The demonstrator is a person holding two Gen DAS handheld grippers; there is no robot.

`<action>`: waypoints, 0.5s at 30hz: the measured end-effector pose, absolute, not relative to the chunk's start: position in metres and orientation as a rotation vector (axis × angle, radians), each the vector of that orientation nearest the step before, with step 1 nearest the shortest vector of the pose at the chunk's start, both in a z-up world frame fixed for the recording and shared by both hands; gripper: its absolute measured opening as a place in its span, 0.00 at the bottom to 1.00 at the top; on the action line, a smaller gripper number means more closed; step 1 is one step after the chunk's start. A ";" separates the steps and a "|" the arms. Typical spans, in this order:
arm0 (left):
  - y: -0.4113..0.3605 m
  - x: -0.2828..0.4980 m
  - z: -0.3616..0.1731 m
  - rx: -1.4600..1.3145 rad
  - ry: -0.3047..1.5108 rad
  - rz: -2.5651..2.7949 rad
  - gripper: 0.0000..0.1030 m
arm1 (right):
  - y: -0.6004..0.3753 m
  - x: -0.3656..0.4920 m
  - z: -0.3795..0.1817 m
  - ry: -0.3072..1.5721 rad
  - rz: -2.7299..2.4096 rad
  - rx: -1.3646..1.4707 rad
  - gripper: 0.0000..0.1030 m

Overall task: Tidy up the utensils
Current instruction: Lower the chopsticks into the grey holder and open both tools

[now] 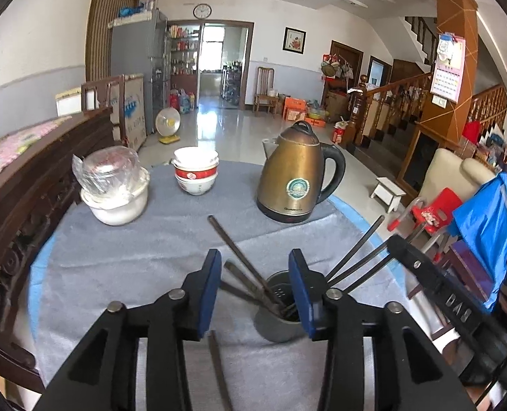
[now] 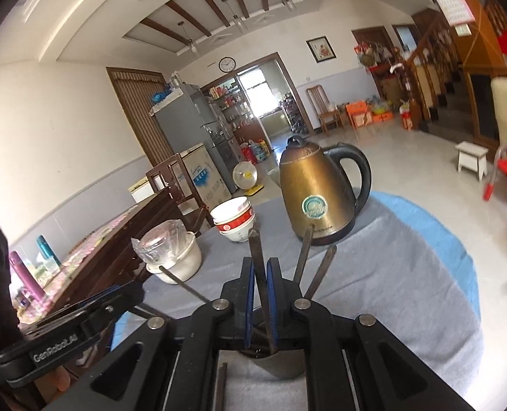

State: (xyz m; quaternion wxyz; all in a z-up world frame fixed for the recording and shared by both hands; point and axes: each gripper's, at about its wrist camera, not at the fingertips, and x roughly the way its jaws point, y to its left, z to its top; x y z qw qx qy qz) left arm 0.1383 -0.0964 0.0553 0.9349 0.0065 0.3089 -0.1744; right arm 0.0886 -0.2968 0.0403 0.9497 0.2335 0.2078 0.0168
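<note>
A brass-coloured electric kettle (image 1: 293, 174) with a black handle is standing on the grey cloth (image 1: 144, 246) right of centre in the left wrist view. A stack of red-and-white bowls (image 1: 196, 170) is sitting left of it, and further left a white pot (image 1: 116, 202) is carrying something wrapped in clear plastic, possibly a glass lid. A dark carved wooden bench (image 1: 20, 212) is running along the left edge. Upper centre, a round wall clock (image 1: 202, 10) is hanging above a doorway, with a grey fridge (image 1: 140, 51) to its left. A small fan (image 1: 167, 124) is standing on the shiny floor, a white stool (image 1: 388, 191) and red chair (image 1: 436, 210) are sitting at right, and a calendar (image 1: 447, 68) is hanging upper right.
</note>
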 end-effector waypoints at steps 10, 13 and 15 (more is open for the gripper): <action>-0.075 0.120 0.027 0.099 0.683 -0.275 0.60 | -0.298 0.061 0.024 0.392 0.117 0.538 0.30; -0.064 0.121 0.012 0.092 0.733 -0.249 0.61 | -0.294 0.049 0.023 0.353 0.114 0.522 0.57; -0.056 0.122 0.003 0.094 0.751 -0.228 0.61 | -0.291 0.043 0.022 0.324 0.123 0.514 0.57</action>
